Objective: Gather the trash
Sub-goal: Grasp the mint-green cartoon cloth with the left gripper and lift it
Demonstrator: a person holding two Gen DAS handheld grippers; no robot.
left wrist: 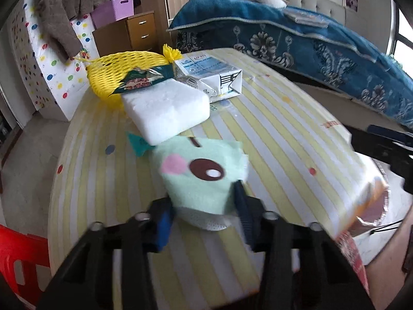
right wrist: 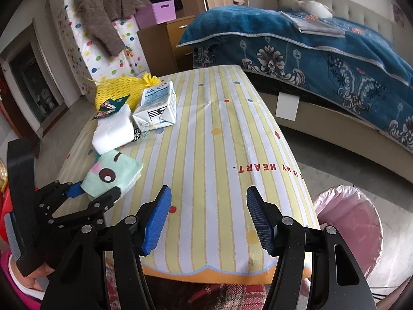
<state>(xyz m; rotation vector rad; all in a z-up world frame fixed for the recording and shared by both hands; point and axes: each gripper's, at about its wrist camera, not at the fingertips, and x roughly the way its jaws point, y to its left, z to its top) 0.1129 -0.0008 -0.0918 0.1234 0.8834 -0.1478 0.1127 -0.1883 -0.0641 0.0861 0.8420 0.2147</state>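
A mint-green cloth pouch (left wrist: 198, 180) with a cartoon face lies on the striped tablecloth (left wrist: 271, 129). My left gripper (left wrist: 204, 206) is shut on its near edge, one pad on each side. The right wrist view shows the same grip, left gripper (right wrist: 96, 192) on the pouch (right wrist: 113, 173). Behind it lie a white foam block (left wrist: 165, 111), a flattened milk carton (left wrist: 214, 77), a yellow foam net (left wrist: 116, 69) and a dark teal wrapper (left wrist: 142, 80). My right gripper (right wrist: 209, 214) is open over the table's near edge with nothing between its pads.
A bin with a pink liner (right wrist: 348, 222) stands on the floor right of the table. A bed with a blue blanket (right wrist: 309, 51) runs along the far right. A red chair (left wrist: 18, 253) is at the near left.
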